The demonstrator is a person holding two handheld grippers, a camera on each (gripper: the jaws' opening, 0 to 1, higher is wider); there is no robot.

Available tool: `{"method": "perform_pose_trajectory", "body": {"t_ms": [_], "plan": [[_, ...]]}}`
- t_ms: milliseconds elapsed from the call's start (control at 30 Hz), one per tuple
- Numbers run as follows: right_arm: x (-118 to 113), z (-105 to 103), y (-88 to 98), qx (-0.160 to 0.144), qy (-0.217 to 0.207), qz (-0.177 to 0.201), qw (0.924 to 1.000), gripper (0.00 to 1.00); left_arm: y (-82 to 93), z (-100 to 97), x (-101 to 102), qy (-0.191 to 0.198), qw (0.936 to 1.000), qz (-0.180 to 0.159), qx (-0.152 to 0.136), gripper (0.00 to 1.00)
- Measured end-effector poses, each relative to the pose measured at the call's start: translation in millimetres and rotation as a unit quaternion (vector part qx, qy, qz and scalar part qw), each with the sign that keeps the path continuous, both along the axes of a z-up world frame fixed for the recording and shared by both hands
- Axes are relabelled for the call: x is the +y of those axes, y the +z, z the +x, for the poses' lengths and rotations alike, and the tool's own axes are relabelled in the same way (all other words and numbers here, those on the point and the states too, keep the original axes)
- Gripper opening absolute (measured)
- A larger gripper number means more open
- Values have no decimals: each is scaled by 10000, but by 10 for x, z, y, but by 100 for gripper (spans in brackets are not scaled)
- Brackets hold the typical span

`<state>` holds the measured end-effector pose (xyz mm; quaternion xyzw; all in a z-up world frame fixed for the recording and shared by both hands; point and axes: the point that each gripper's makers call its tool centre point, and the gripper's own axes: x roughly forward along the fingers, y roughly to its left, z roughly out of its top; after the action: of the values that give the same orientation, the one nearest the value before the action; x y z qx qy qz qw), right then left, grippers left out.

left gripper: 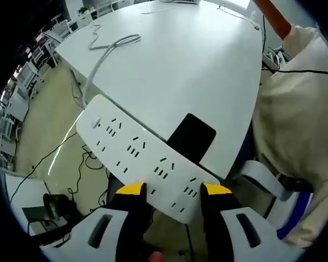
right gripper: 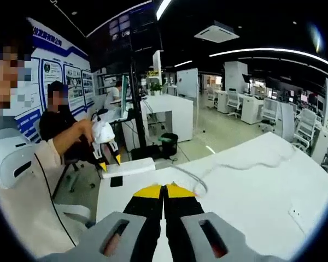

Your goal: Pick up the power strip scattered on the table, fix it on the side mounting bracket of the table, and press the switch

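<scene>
Yellow-tipped left claw is clamped across one end of the power strip, held at the table edge; rigid, light, smooth plastic, best gripped across its width. Right claw is pressed together, empty.

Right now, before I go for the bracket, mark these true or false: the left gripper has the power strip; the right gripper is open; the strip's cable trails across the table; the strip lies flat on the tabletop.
1. The left gripper holds the power strip: true.
2. The right gripper is open: false, its jaws are shut on nothing.
3. The white cable trails across the table: true.
4. The strip lies flat on the tabletop: false, it is held at the table's edge, beside a black patch.
</scene>
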<state>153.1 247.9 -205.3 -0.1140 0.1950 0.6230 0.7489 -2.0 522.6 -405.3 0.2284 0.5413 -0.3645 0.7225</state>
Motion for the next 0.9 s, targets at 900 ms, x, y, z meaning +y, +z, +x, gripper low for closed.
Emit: {"method": "perform_pose_trajectory", "body": {"t_ms": [900], "plan": [[673, -20, -111, 195, 527, -391, 9977, 0, -9, 28, -20, -28, 9999, 125, 91, 44]]}}
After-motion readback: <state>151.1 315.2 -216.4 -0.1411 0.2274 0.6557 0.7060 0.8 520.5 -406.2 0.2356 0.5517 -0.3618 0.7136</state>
